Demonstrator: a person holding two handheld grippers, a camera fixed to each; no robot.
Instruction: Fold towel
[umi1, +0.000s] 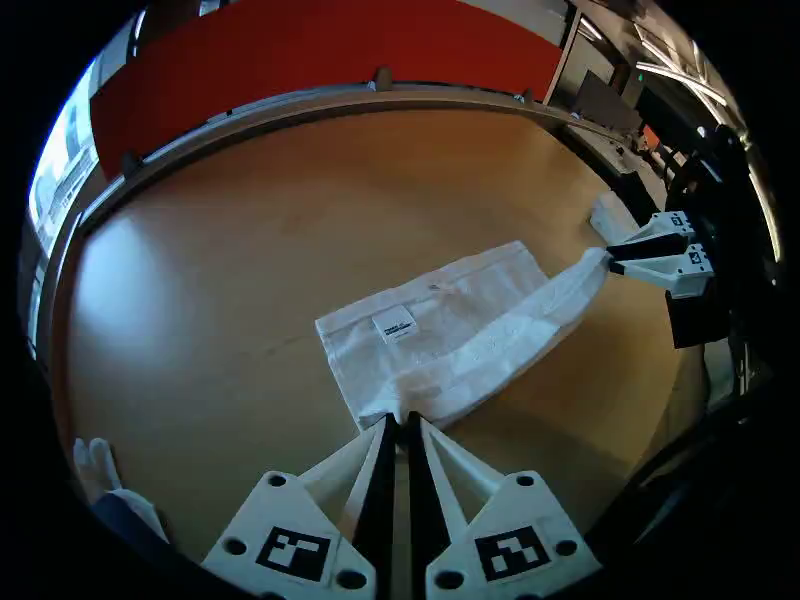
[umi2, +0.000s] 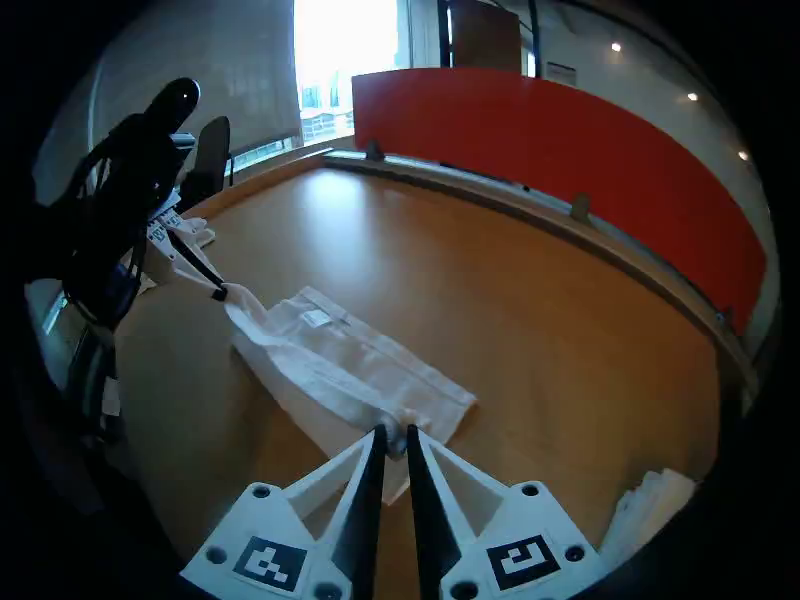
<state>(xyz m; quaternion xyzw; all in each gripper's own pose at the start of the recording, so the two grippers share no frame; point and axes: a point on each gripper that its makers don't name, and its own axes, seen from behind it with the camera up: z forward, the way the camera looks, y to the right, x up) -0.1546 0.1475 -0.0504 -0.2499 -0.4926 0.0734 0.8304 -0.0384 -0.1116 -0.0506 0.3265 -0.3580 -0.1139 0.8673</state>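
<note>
Firmly clamped on the towel (umi1: 440, 320), both: left gripper (umi1: 400, 425) and right gripper (umi2: 393, 438), one at each end of its long edge. Spread on the table (umi1: 250, 250), long axis running gripper to gripper, rest flat on the far side. Likely next: carry held edge across to far edge.

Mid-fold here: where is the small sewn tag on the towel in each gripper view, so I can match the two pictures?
Left gripper view: the tag sits just left of centre, on the towel's flat layer.
Right gripper view: the tag is left of centre, toward the towel's far end.
Shared landmark: the red partition at the back.
</note>
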